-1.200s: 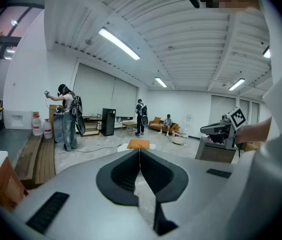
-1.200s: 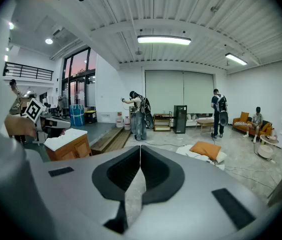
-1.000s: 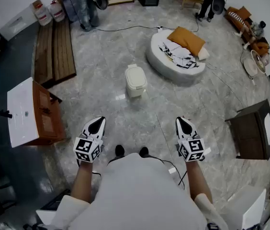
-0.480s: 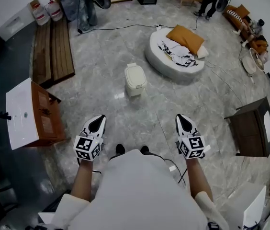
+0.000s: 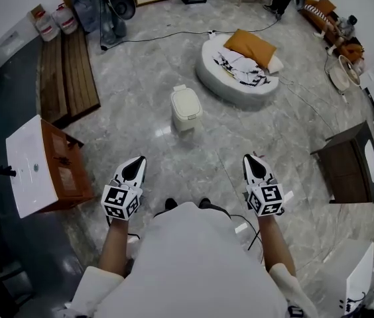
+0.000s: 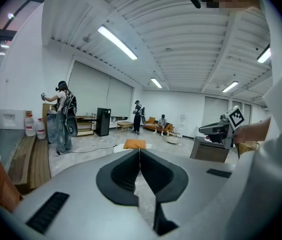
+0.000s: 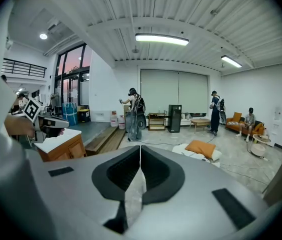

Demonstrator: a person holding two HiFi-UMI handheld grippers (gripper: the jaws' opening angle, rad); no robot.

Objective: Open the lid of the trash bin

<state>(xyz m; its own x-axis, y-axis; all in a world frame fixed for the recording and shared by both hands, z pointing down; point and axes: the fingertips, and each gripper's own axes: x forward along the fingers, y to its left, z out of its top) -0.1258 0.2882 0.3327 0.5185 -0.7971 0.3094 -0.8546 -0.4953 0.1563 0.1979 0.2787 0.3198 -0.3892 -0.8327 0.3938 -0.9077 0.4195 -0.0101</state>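
The view has shifted slightly, but the trash bin (image 5: 186, 106) stands lidded mid-floor, well beyond the left gripper (image 5: 136, 162) and right gripper (image 5: 250, 161), both pinched together on nothing.

Right gripper (image 7: 140, 148), fingers (image 7: 122, 171) pressed together (tips touching), orange cushion (image 7: 201, 148) beyond

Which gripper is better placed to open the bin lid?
Left, slightly: the bin stands ahead, a little nearer the left gripper than the right gripper. Both are shut and empty.
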